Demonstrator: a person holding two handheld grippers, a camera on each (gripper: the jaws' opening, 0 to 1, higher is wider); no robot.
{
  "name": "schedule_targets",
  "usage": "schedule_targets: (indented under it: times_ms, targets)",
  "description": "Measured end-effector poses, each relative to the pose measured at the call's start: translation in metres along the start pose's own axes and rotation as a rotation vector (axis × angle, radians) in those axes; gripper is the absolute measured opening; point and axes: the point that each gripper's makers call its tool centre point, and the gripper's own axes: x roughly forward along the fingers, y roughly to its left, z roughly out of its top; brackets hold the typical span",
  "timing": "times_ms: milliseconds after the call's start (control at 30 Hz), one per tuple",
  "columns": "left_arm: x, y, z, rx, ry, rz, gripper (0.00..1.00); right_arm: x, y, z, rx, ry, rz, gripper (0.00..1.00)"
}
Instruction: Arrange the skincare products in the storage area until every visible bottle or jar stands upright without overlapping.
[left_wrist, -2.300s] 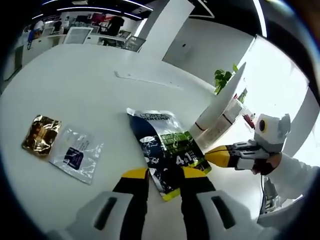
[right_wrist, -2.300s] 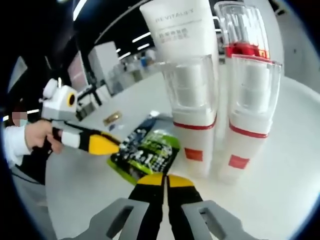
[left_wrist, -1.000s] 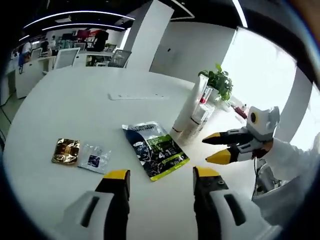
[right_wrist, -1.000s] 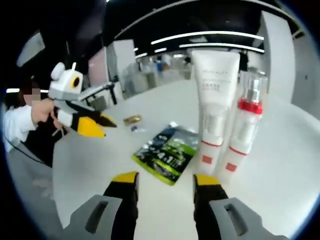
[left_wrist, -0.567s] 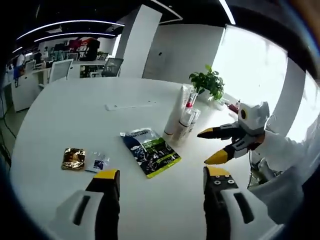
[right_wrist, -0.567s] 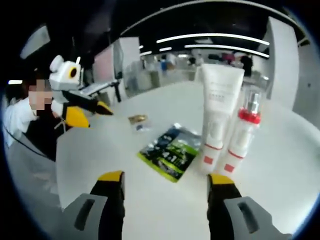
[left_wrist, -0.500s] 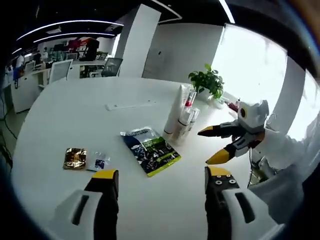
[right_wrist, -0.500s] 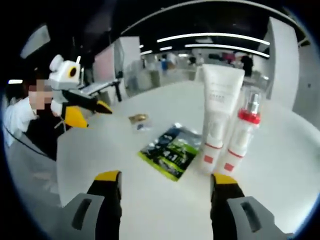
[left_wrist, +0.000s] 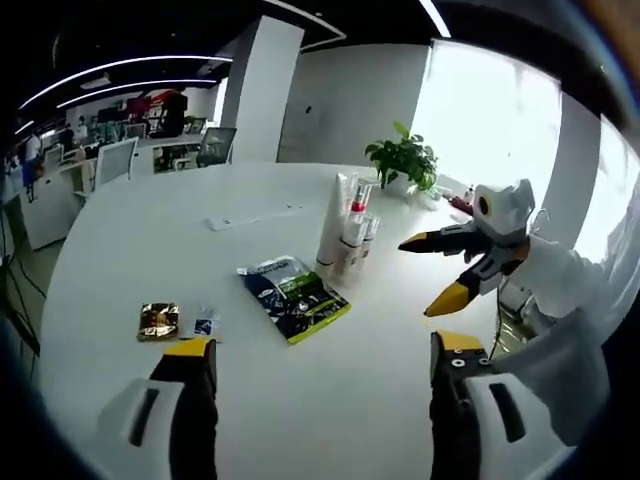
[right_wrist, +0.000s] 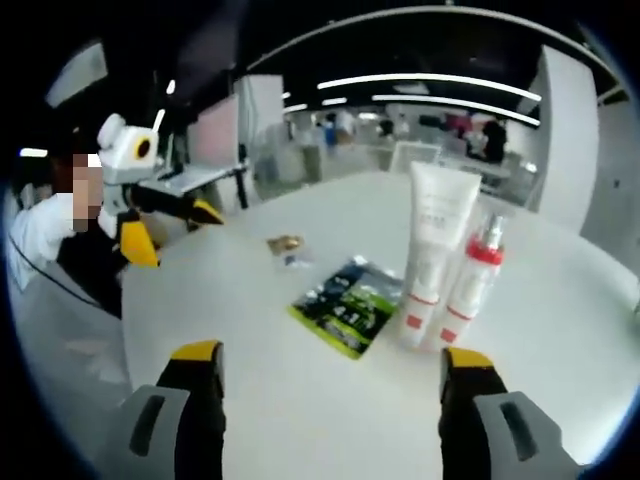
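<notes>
The skincare products stand together in one small group on the white table (right_wrist: 560, 300). The tall white tube (right_wrist: 436, 250) stands upright on its cap, and the bottle with the red collar (right_wrist: 470, 280) stands upright just beside it. In the left gripper view the same tube (left_wrist: 332, 225) and bottle (left_wrist: 354, 225) are upright too, and a second small bottle (left_wrist: 369, 236) seems to stand touching them, but it is too small to be sure. No bottle lies on its side and none rests on another, as far as I can see.

Near the group a dark and green flat packet (right_wrist: 350, 303) lies on the table, also visible at (left_wrist: 293, 297). Further away are a gold sachet (left_wrist: 158, 321) and a small clear sachet (left_wrist: 204, 326), just beside each other.

The left gripper (left_wrist: 315, 365) is spread wide and holds nothing. The right gripper (right_wrist: 335, 375) is also spread wide and empty, and it is well apart from the products.

In my judgement the task is finished or almost finished: everything that can stand is standing. The flat packets remain lying, which is probably acceptable.
</notes>
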Motion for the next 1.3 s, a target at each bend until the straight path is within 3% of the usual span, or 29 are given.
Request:
schedule_targets:
  times_ms: [200,533,933,1300]
  targets:
    - [-0.006,0.001,-0.004,0.011,0.005,0.019,0.91,-0.006,0.002,0.003,-0.009,-0.001,-0.018,0.99]
    - [-0.019,-0.002,-0.006,0.013,-0.001,0.04,0.99,-0.018,0.016,0.006,-0.044,-0.003,0.0,0.99]
    - [-0.037,-0.02,-0.01,-0.005,-0.015,0.022,0.99,-0.035,0.03,0.006,-0.052,-0.024,0.008,0.99]
    - [-0.063,-0.038,-0.016,-0.023,-0.037,0.073,0.99,-0.049,0.051,0.004,-0.069,-0.037,0.044,0.99]
